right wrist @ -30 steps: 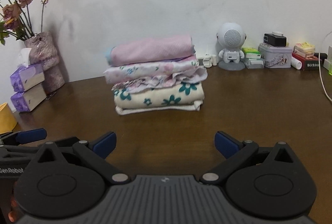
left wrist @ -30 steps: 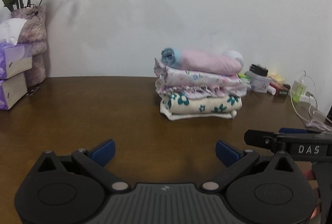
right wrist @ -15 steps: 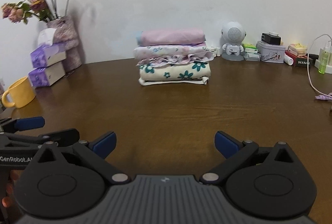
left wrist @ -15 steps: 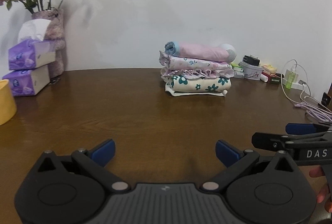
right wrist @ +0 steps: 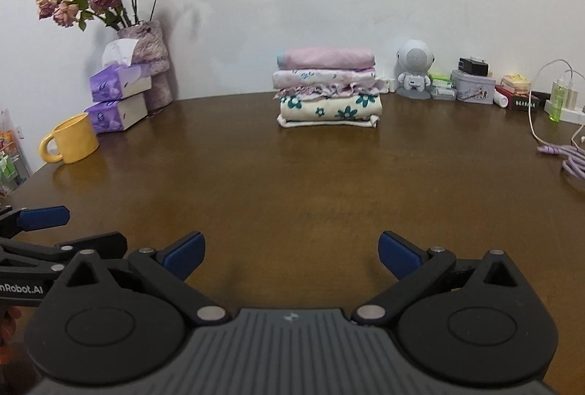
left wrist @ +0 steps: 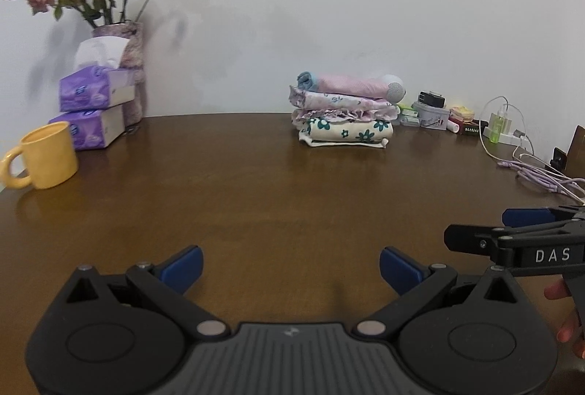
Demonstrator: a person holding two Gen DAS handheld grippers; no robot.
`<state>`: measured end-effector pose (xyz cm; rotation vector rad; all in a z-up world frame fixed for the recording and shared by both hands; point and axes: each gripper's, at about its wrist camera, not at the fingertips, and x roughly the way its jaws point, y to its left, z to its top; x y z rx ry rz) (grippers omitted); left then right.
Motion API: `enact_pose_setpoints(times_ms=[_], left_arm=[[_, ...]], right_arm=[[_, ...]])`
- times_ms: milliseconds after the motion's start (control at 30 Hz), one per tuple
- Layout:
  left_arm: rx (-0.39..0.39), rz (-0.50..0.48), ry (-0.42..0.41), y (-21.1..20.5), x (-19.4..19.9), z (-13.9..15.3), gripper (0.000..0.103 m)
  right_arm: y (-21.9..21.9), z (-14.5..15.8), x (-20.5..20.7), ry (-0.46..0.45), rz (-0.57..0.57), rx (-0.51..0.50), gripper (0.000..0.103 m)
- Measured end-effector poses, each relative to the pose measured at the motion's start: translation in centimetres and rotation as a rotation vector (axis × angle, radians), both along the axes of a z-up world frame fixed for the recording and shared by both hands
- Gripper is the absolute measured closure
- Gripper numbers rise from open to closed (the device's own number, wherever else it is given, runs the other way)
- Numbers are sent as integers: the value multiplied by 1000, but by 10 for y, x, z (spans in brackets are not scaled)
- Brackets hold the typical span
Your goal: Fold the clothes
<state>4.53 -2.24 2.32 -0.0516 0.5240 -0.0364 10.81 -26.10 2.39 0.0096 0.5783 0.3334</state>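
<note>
A neat stack of folded clothes [left wrist: 343,113] [right wrist: 327,88] sits at the back of the brown table [left wrist: 256,197] [right wrist: 292,183]: a pink piece on top, floral pieces below, a cream one with teal flowers at the bottom. My left gripper [left wrist: 290,265] is open and empty, low over the near table, far from the stack. My right gripper [right wrist: 289,254] is also open and empty, at the same near distance. Each gripper shows at the edge of the other's view: the right one [left wrist: 512,230], the left one [right wrist: 55,230].
A yellow mug [right wrist: 71,139], two purple tissue boxes [right wrist: 117,99] and a vase of dried roses [right wrist: 146,59] stand at the left. A white robot speaker [right wrist: 415,66], tins, small boxes, a green bottle [right wrist: 555,99] and purple cables [right wrist: 570,154] line the right.
Both grippers have pulled back from the stack, which now looks smaller and farther. The mug and more of the table have come into view. The jaws stayed open.
</note>
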Motion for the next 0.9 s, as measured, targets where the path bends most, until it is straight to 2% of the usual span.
enact_pose_setpoints(times_ms=[133, 433, 733, 900], left_arm=[[-9, 16, 8, 3, -26, -2, 0], [72, 31, 13, -5, -69, -21, 0], [32, 66, 4, 5, -89, -30, 0], [4, 88, 9, 10, -91, -32, 0]], right_arm=[[3, -4, -25, -3, 3, -5, 0], [8, -20, -65, 15, -2, 7, 0], [8, -35, -88, 13, -19, 16, 0], [10, -36, -98, -17, -23, 9, 0]])
